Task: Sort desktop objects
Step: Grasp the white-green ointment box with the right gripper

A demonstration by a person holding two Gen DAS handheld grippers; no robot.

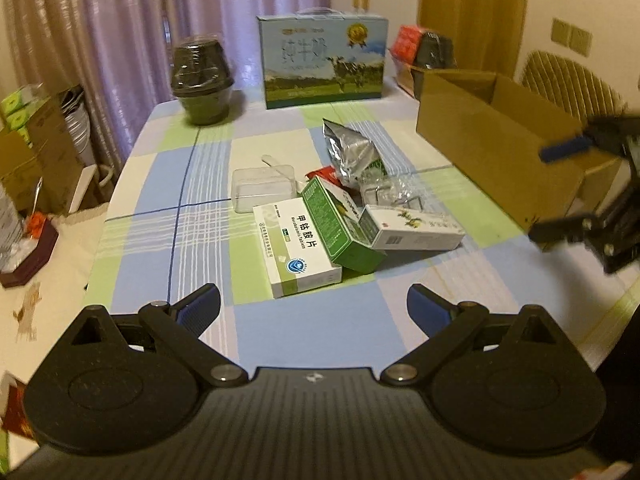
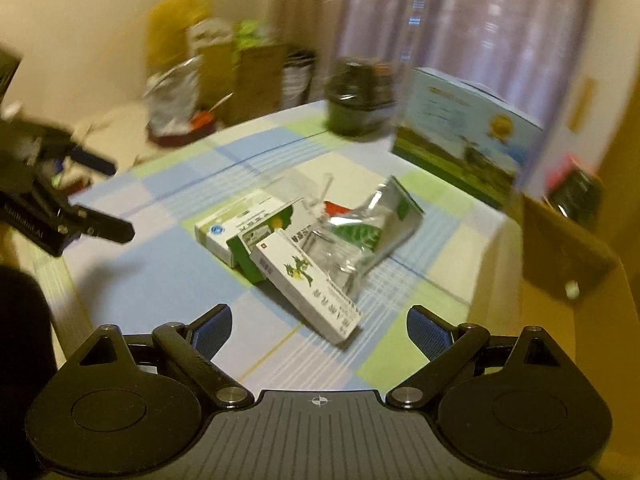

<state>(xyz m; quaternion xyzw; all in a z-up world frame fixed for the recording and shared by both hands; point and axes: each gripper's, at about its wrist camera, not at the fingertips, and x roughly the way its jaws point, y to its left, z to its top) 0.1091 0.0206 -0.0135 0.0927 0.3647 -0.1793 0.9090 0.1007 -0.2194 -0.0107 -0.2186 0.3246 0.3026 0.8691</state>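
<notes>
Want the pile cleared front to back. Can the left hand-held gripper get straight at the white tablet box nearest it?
Probably yes. The left hand-held gripper is open, and the white tablet box lies just ahead with only bare tablecloth between.

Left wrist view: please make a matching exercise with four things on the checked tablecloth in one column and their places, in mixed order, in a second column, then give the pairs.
Things:
1. white flat medicine box with blue round logo
2. crumpled silver foil pouch
3. open brown cardboard carton
4. blue milk gift box with cow picture

Places:
A. far edge of the table, upright
B. right side of the table
C. nearest to the left gripper
D. behind the pile of boxes

Pairs: 1-C, 2-D, 3-B, 4-A
</notes>
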